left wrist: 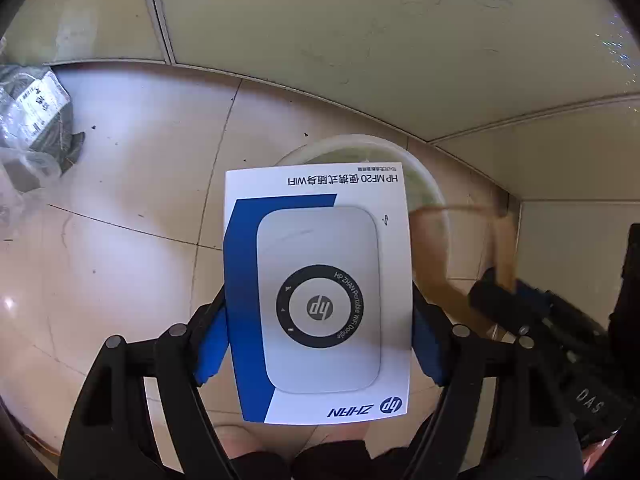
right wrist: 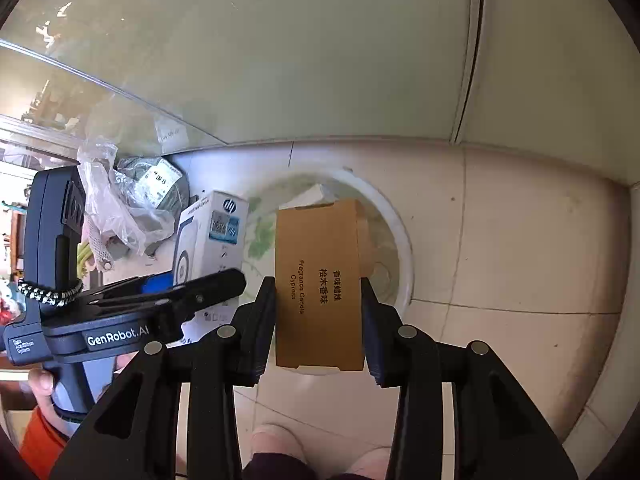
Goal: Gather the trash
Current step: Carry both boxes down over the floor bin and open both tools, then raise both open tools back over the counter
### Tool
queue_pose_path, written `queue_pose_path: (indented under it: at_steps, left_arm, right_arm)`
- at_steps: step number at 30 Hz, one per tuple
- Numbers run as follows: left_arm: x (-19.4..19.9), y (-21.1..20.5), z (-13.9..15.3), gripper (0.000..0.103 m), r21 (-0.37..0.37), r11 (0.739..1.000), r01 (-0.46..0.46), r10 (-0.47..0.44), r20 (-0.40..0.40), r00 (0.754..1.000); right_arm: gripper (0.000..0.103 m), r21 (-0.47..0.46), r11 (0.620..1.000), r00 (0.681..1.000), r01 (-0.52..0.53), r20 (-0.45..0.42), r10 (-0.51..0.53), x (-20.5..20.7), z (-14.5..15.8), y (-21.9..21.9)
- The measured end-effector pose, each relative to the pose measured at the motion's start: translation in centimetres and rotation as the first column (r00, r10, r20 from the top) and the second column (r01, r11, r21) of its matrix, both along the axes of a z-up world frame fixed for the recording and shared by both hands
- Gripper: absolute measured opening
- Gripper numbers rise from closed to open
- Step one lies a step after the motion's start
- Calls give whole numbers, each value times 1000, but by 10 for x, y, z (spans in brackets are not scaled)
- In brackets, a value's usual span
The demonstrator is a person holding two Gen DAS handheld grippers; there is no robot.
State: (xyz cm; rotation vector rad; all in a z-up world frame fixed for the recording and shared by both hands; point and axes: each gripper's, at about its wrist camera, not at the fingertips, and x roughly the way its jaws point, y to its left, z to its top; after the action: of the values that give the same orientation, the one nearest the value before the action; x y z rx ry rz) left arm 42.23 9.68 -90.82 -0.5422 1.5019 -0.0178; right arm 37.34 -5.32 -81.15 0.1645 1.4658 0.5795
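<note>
Right gripper (right wrist: 320, 304): jaws clamped on the long sides of a brown candle box (right wrist: 320, 280), long axis running straight ahead, far end hanging over the white bin (right wrist: 402, 240) on the floor. Left gripper (left wrist: 320, 320): jaws clamped likewise on a white-and-blue HP box (left wrist: 318, 296), bin rim (left wrist: 432, 184) just past its far end, slightly right. Probably release next; right nearer the opening. More loose trash (right wrist: 132, 200) beside the bin.

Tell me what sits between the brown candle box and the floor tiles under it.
In the right wrist view, a white basin lies below the brown candle box held in the right gripper, with a white item inside.
</note>
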Motion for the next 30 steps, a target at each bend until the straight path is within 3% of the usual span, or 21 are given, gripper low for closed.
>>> queue_pose_path:
  at_steps: [2, 6, 14, 18, 20, 30]
  left_arm:
    - [2, 1, -3, 76, -11, 1000, 3, -3, 7, 1000]
    - [6, -4, -7, 77, 35, 999, 38, -37, -3, 999]
    - [-3, -3, 28, 77, 76, 996, 40, -41, 3, 999]
    - [-3, -7, 83, 77, 135, 989, 57, -61, 20, 998]
    - [-7, -7, 125, 77, 158, 985, 62, -69, 39, 997]
    - [-34, -12, 385, 77, 262, 963, 68, -120, 189, 974]
  right_arm:
    - [36, 6, 1000, 1000, -14, -1, 14, 0, -2, 4]
    - [51, 1, 1000, 1000, -23, 6, 23, 2, -5, -6]
    - [51, -29, 999, 1000, 14, 18, -13, 0, 18, -15]
    - [51, -33, 999, 999, 36, 19, -35, -2, 65, -22]
    - [51, -26, 998, 998, 49, 32, -49, -3, 101, -28]
    - [51, 9, 991, 976, 133, 175, -132, -24, 332, -49]
